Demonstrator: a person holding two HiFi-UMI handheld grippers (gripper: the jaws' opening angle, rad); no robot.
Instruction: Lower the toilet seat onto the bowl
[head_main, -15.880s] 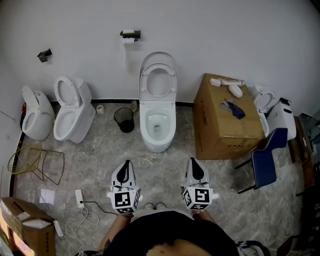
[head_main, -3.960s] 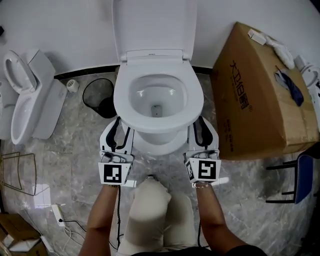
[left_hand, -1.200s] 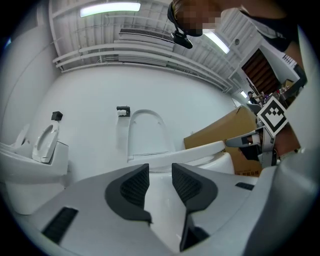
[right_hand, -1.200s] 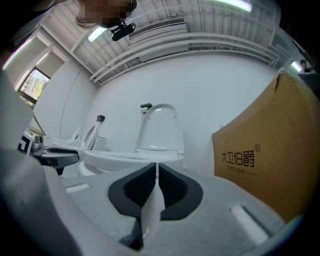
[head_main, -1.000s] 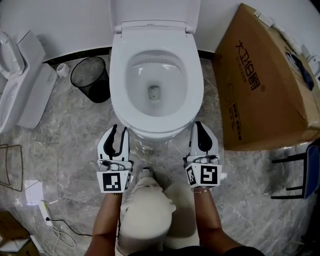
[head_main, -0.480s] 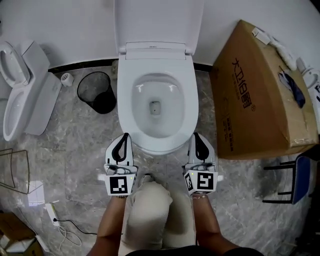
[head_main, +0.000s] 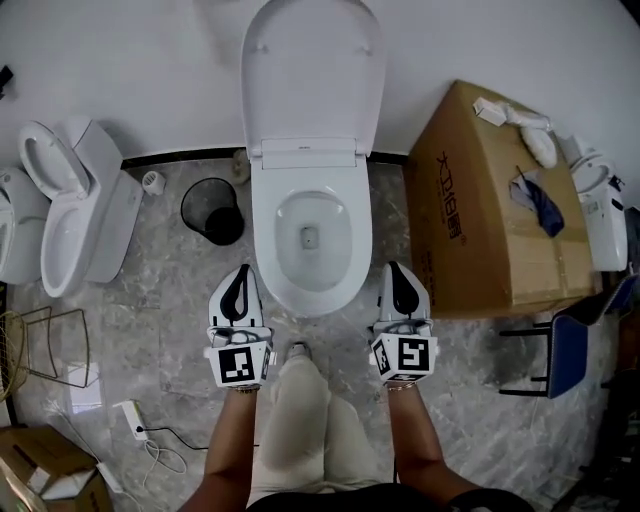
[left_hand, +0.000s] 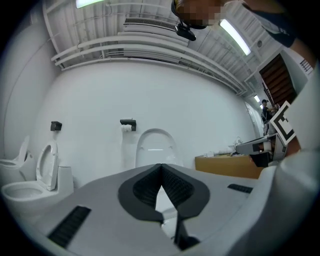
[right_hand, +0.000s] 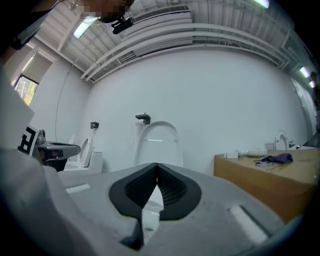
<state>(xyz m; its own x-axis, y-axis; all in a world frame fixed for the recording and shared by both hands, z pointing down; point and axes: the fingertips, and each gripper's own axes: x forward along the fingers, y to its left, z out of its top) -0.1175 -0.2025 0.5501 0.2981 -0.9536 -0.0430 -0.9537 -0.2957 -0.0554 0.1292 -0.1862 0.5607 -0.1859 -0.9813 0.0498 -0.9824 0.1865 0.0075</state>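
The white toilet (head_main: 310, 240) stands against the wall with its seat lying flat on the bowl. Its lid (head_main: 312, 70) stays upright against the wall. My left gripper (head_main: 240, 274) hovers in front of the bowl's left side, shut and holding nothing. Level with it on the bowl's right side, my right gripper (head_main: 398, 272) is also shut and holding nothing. Neither touches the toilet. The raised lid (left_hand: 155, 147) shows beyond the shut left gripper (left_hand: 160, 167) in its own view. The right gripper view shows the lid (right_hand: 159, 142) past the shut right gripper (right_hand: 157, 167).
A black waste bin (head_main: 212, 212) sits left of the toilet. Two more white toilets (head_main: 85, 215) stand further left. A big cardboard box (head_main: 490, 210) with small items on top stands to the right, with a blue chair (head_main: 565, 345) beside it. A power strip (head_main: 135, 418) lies on the floor.
Both grippers have risen and the head view has pulled back, so the toilet looks smaller and further off. The left jaws, slightly apart a second ago, have closed.
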